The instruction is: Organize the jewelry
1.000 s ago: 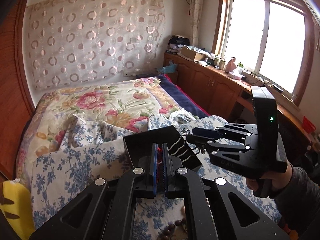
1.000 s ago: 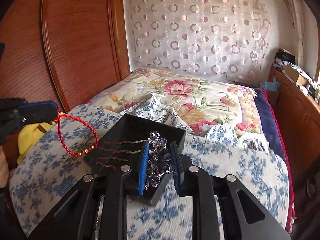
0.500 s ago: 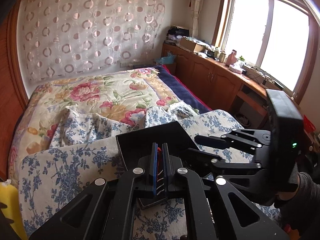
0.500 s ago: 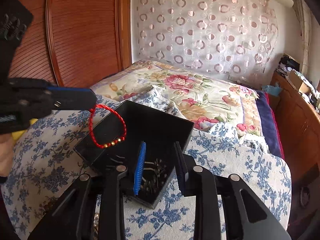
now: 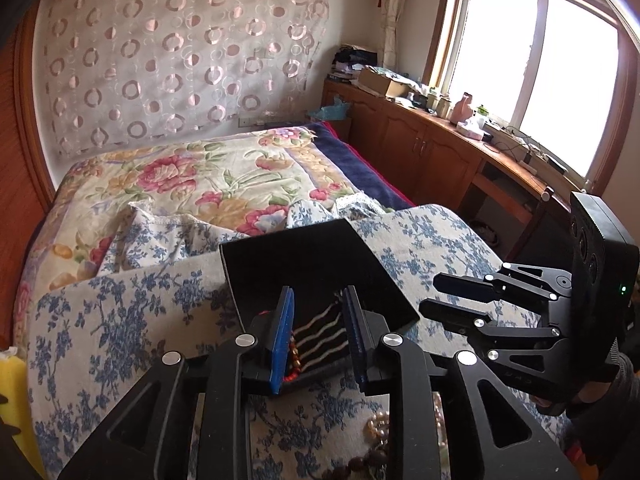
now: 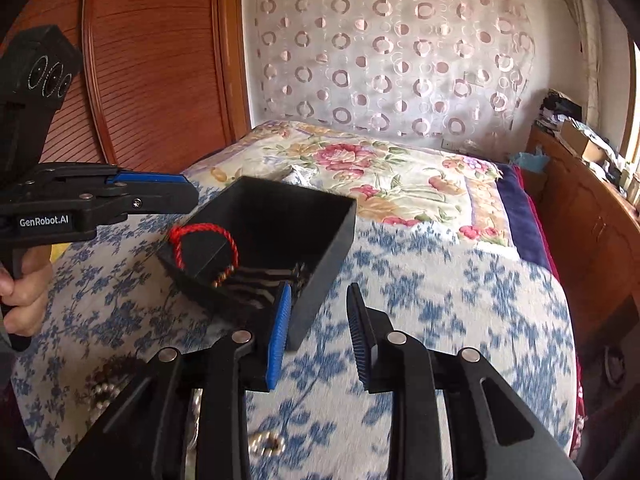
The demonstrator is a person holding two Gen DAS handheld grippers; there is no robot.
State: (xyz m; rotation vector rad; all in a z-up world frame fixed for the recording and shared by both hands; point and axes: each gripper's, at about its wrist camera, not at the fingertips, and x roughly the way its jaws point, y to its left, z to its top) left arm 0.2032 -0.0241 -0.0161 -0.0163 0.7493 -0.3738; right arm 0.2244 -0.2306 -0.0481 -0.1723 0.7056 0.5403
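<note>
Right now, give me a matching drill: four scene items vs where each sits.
Items:
1. red cord bracelet
2. wavy hairpins
3. pearl beads
4. black box

Places:
A. loose on the blue floral cloth, outside the box
B. draped over the box's left wall
C. on the box floor
D. on the blue floral cloth

Pairs: 1-B, 2-C, 3-A, 4-D

A floral bed [image 5: 208,176] fills the room. Daylight enters the window [image 5: 532,60] above wooden cabinets [image 5: 420,156].

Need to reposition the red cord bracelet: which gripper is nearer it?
Left. The left gripper, jaws opening, sits right over the red bracelet in the black box; the right gripper is at the box's opposite corner.
</note>
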